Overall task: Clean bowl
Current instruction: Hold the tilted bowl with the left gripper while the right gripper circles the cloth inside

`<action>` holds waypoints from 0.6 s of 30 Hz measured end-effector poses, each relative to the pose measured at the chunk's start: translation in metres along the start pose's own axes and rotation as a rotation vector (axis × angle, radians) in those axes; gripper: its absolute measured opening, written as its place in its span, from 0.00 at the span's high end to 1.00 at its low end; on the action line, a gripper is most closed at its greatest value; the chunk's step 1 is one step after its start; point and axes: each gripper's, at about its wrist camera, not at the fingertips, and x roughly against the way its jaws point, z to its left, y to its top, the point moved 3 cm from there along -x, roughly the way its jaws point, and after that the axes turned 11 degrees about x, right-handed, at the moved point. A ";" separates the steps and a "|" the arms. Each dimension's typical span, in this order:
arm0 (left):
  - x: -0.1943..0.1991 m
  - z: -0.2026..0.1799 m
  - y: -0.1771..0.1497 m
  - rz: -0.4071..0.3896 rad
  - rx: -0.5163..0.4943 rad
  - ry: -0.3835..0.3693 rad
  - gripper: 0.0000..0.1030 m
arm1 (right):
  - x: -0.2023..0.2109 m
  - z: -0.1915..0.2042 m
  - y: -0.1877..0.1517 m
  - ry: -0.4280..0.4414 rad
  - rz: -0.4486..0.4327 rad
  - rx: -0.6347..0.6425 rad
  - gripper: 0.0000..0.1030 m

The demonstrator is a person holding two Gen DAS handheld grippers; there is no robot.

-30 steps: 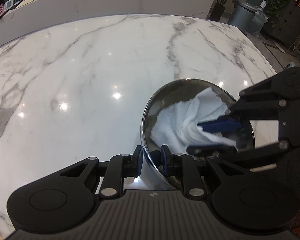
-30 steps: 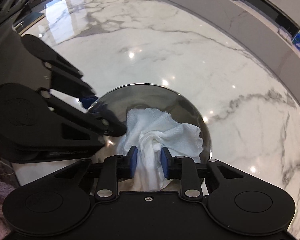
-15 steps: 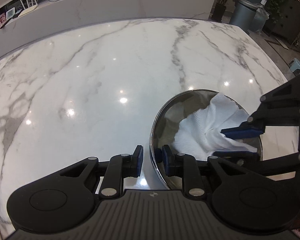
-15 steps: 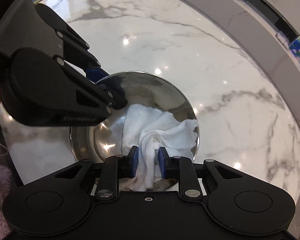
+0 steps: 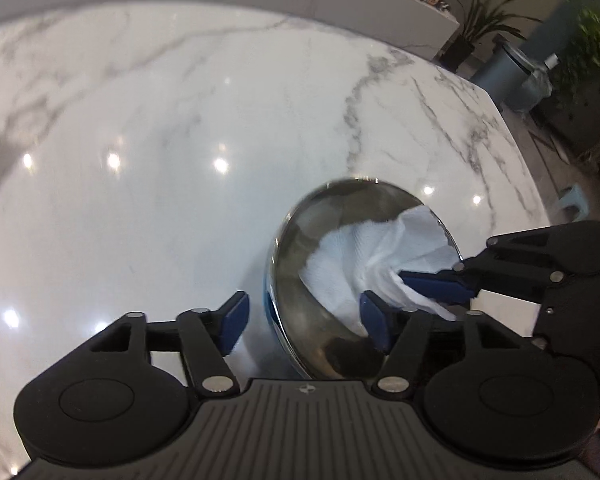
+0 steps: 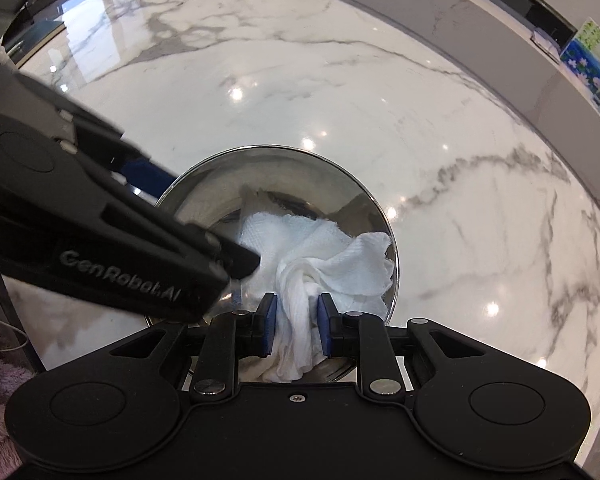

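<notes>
Two tongs meet at the steel bowl (image 6: 284, 208), which sits on the white marble surface (image 6: 340, 92) toward its near edge. Your right tongs (image 6: 296, 330) are clamped on a twisted bunch of the white paper towel (image 6: 324, 264) that lies spread inside the bowl. Your left tongs (image 5: 304, 320) have just been opening: their blue pads now stand apart astride the bowl's near rim, one outside the wall, one inside, neither pressing on the metal.
</notes>
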 end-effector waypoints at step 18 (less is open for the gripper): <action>-0.001 -0.009 0.000 -0.040 -0.107 0.066 0.76 | -0.001 0.007 0.004 0.082 -0.028 -0.039 0.81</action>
